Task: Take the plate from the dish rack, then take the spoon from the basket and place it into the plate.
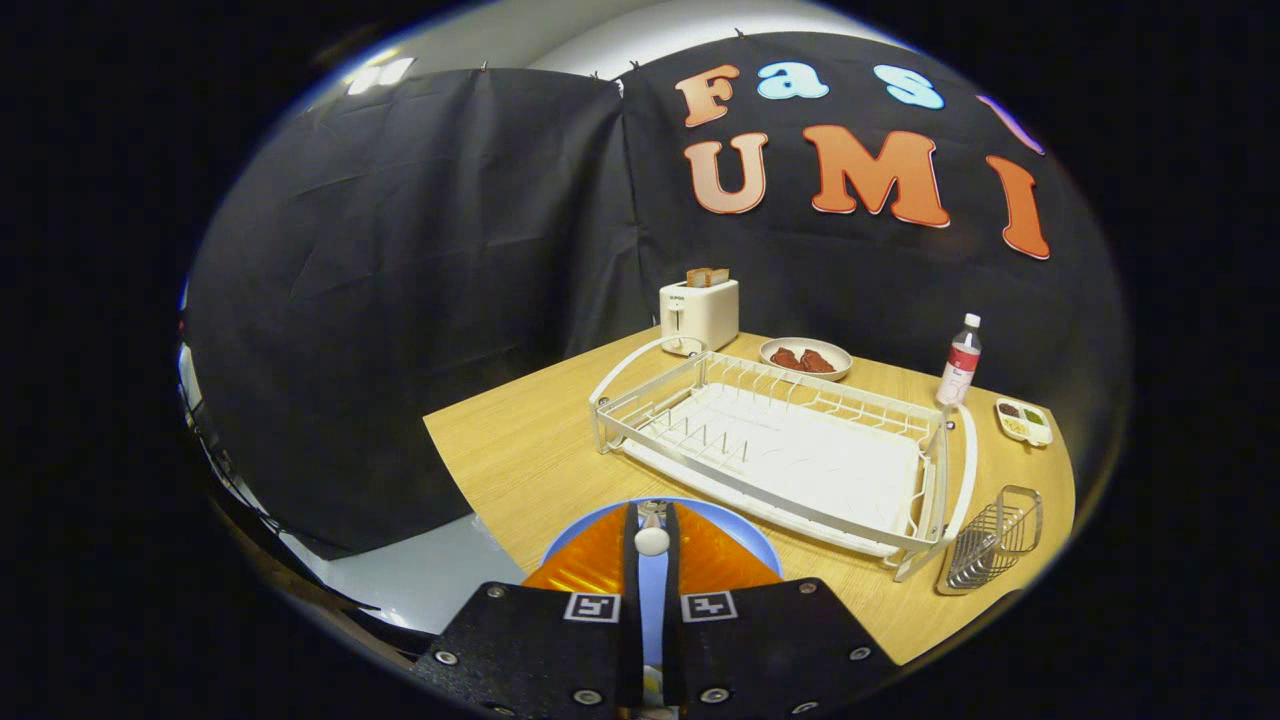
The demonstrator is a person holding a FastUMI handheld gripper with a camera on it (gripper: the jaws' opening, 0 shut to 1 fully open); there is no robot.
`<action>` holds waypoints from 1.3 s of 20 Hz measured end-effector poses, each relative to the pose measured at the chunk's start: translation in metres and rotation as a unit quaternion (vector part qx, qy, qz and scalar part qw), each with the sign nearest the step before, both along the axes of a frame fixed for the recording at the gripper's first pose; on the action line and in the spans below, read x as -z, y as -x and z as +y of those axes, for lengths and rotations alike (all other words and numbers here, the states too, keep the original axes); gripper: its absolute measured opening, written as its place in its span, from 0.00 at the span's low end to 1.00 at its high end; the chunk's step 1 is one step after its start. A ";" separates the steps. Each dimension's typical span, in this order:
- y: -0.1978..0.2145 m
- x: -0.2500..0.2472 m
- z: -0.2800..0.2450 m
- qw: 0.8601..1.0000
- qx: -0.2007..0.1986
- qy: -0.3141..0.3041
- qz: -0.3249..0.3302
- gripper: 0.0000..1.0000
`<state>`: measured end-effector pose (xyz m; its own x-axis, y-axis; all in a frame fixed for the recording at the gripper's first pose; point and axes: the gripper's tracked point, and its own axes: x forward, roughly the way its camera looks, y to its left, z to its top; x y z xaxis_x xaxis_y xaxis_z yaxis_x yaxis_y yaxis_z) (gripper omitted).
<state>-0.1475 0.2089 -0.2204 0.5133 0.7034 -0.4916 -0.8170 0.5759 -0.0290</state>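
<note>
The gripper (652,545) is nearly closed, its fingers pinching a spoon (652,541) above a blue plate (757,545) on the desk (520,450). Beyond stands the dish rack (780,450), with the wire basket (995,535) beside it.

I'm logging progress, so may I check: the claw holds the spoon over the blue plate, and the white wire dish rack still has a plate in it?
Not quite: the gripper view shows the white wire dish rack empty. The claw does hold the white-ended spoon over the round blue plate.
</note>
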 end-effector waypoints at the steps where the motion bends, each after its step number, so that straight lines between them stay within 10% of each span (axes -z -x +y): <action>1: -0.001 0.002 0.002 1.000 -0.007 -0.004 0.005 0.08; 11: -0.020 0.034 -0.016 0.999 0.018 0.017 0.028 0.17; 26: -0.086 -0.096 -0.091 0.982 0.174 -0.047 -0.061 0.73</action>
<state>-0.0612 0.1178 -0.1249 0.7817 0.5142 -0.3529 -0.5639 0.8245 -0.0475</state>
